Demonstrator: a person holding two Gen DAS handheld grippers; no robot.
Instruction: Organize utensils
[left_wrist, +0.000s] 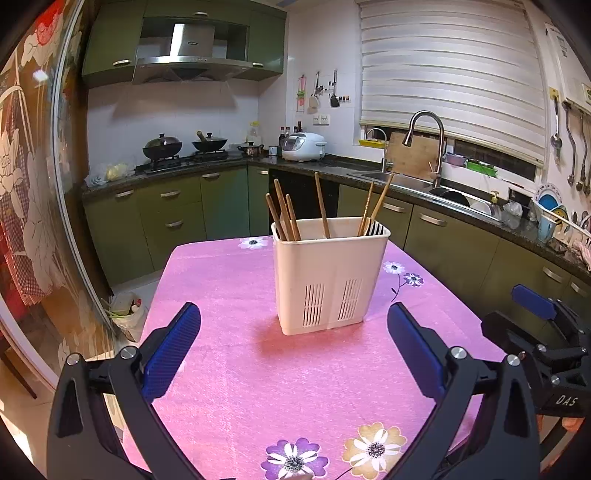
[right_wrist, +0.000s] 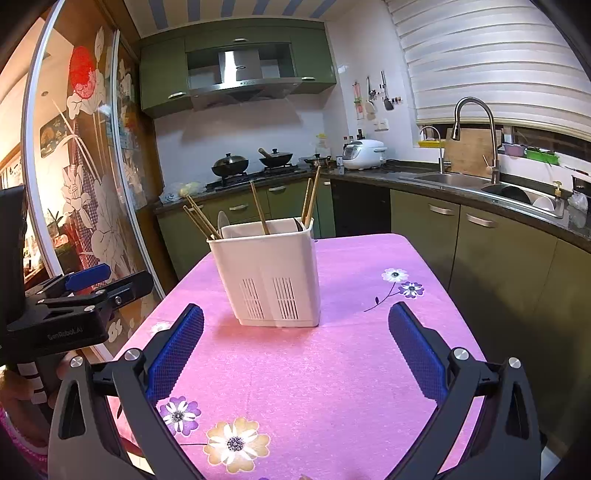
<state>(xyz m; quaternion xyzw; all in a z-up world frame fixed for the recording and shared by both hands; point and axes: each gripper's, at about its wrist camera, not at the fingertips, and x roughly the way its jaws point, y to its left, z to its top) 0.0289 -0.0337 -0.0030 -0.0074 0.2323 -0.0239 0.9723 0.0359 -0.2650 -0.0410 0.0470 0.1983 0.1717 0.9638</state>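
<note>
Both grippers, left gripper (left_wrist: 293, 347) and right gripper (right_wrist: 295, 347), hold their fingers wide apart, empty. The white holder (left_wrist: 330, 275) hides the chopsticks' (left_wrist: 284, 218) bottoms.

At the lower right edge of the left wrist view, the white letters "DAS" stand on the black body of the right hand-held gripper (left_wrist: 537, 308). At the left edge of the right wrist view, pale lettering reading "GenRobot.AI" runs along the black body of the left hand-held gripper (right_wrist: 94, 277). The range hood (left_wrist: 192, 48) at the upper left carries a small badge, and a white sheet (left_wrist: 561, 40) hangs on the wall at the upper right, but both are too small to read.
</note>
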